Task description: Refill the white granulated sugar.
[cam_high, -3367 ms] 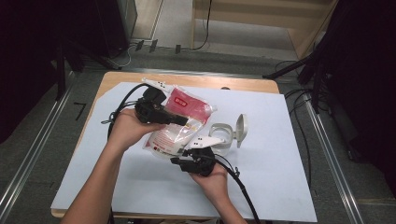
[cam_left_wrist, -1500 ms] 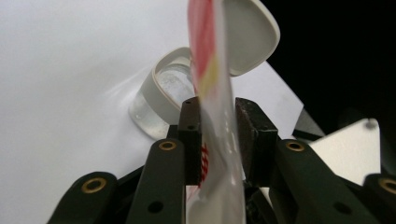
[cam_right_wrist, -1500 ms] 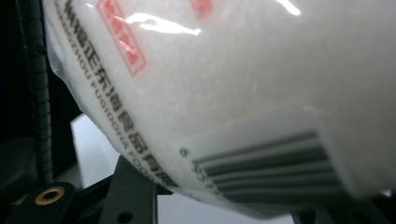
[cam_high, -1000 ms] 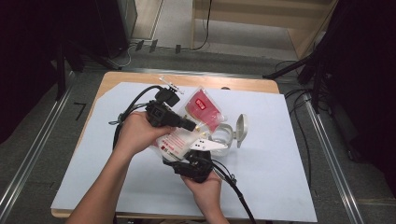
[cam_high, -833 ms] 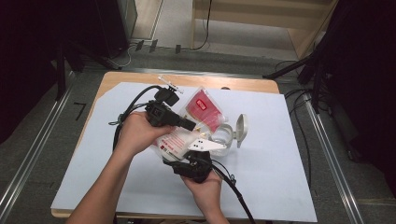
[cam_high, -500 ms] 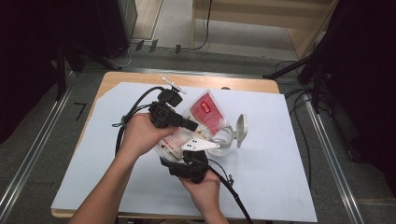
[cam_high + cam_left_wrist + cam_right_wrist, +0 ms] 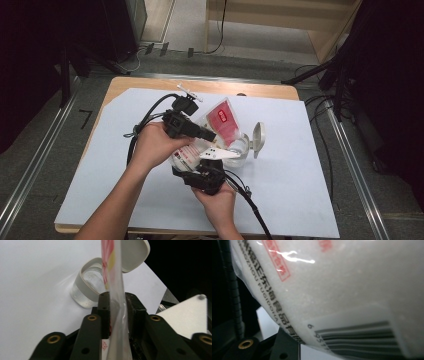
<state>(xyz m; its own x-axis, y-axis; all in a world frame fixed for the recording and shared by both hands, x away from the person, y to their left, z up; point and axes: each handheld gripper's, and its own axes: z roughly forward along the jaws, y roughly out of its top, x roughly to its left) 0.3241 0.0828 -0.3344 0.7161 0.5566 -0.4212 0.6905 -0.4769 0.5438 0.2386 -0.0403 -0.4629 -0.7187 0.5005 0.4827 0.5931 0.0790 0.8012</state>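
high view: overhead, facing forward-down | gripper views: close along fingers | shared: bag [image 7: 220,120], jar [image 7: 86,288]

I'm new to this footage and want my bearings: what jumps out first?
A clear bag with a red label, full of white grains, is held up mid-table between the two hand-held grippers. Just right of it on the white sheet stands a small clear jar with its flip lid open.

Bag [image 7: 220,120] upright now, over jar [image 7: 239,149]
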